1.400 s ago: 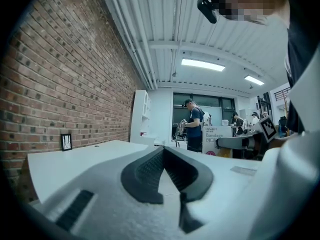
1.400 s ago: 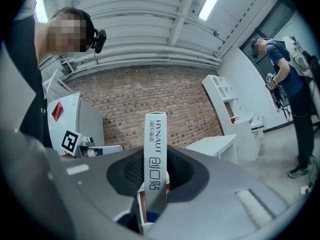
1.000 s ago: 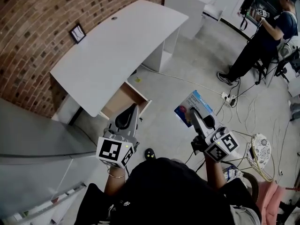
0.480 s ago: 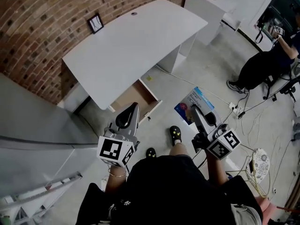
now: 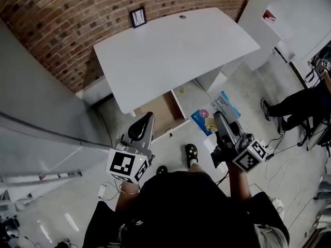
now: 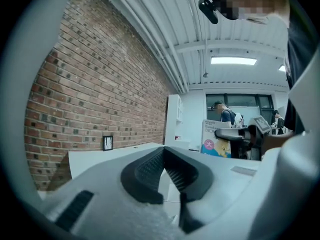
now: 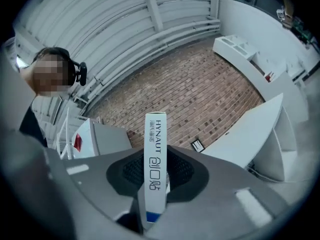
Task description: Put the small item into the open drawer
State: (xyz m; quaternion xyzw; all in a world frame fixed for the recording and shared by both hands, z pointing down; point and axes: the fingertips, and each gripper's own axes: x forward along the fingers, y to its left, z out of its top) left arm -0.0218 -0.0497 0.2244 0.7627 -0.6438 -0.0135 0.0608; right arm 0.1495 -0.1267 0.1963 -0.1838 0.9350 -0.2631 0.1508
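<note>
Carry stage, before placing. The box (image 5: 223, 103), a flat blue pack, is clamped edge-on between the pads of the right tool (image 5: 219, 120). It hangs in the air above the floor, just right of the open drawer (image 5: 161, 113) and not yet over it. In the right gripper view the pack's narrow printed edge stands upright between the jaws, gripped near its lower end.

The left tool (image 5: 142, 130) has its jaws together on nothing. It points level toward the drawer's front.

Next move, as judged: swing the box leftward until it is above the drawer's bare brown floor, then lower it and part the jaws. The pack looks broad against the drawer's opening, so it probably needs to go in flat or lengthwise.

Obstacles:
- The table (image 5: 170, 50) overhangs the drawer's rear part, leaving only the pulled-out front reachable from above.
- The drawer's white front wall must be cleared on the way in.
- The holder's own shoe (image 5: 192, 151) stands on the floor close before the drawer.

Surroundings:
- A small frame (image 5: 138, 17) stands at the table's back edge against the brick wall (image 5: 62, 25).
- A white cabinet (image 5: 269, 14) stands beyond the table.
- Another person (image 5: 305, 102) and loose cables (image 5: 289, 138) lie well apart to the right, out of the path.
</note>
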